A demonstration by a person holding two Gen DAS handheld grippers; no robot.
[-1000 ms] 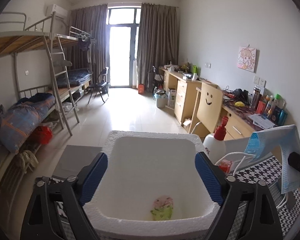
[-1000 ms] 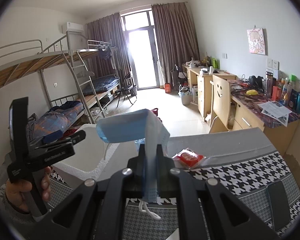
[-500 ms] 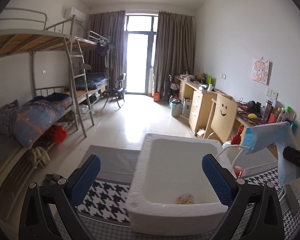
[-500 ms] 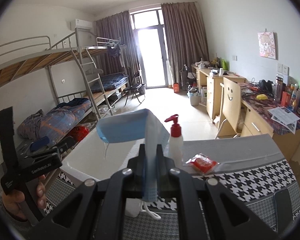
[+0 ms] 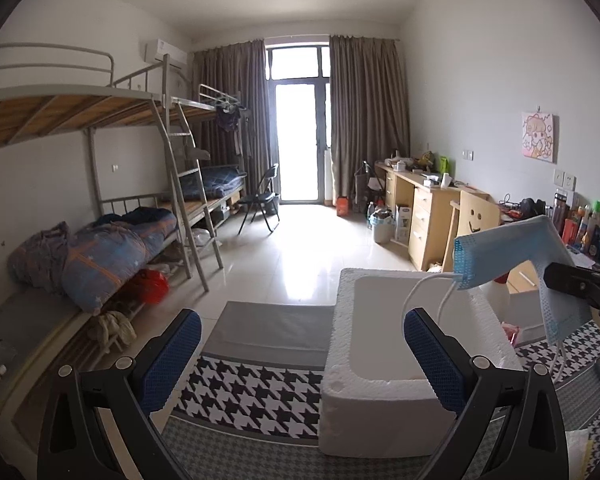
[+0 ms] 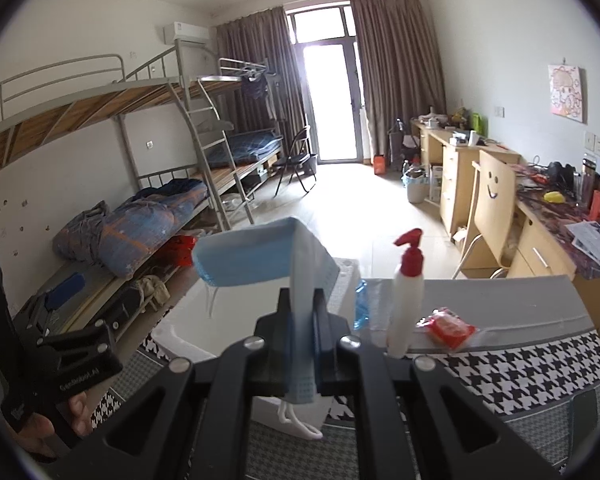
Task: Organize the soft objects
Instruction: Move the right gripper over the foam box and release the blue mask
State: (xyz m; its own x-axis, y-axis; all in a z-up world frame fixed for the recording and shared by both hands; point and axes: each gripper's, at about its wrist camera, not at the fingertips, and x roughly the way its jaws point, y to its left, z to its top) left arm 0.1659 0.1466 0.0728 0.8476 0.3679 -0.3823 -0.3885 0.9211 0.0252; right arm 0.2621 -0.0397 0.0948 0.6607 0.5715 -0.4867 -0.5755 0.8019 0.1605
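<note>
Both looking forward along own tool fingers, down the room toward the balcony door (image 5: 298, 140). Left view close over the foam box (image 5: 384, 360); right view further right. Shared: box, bunk beds (image 6: 140, 168), table (image 6: 540, 360).

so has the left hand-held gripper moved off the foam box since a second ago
Yes. The left hand-held gripper has shifted left and back; the foam box, earlier between its fingers, now sits by the right finger.

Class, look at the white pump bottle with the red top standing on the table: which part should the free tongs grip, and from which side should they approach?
Grip the pump bottle around its straight white body, below the red pump head. It stands upright, so come in level from the side, probably the open side nearer the red packet; the foam box crowds the other.
</note>
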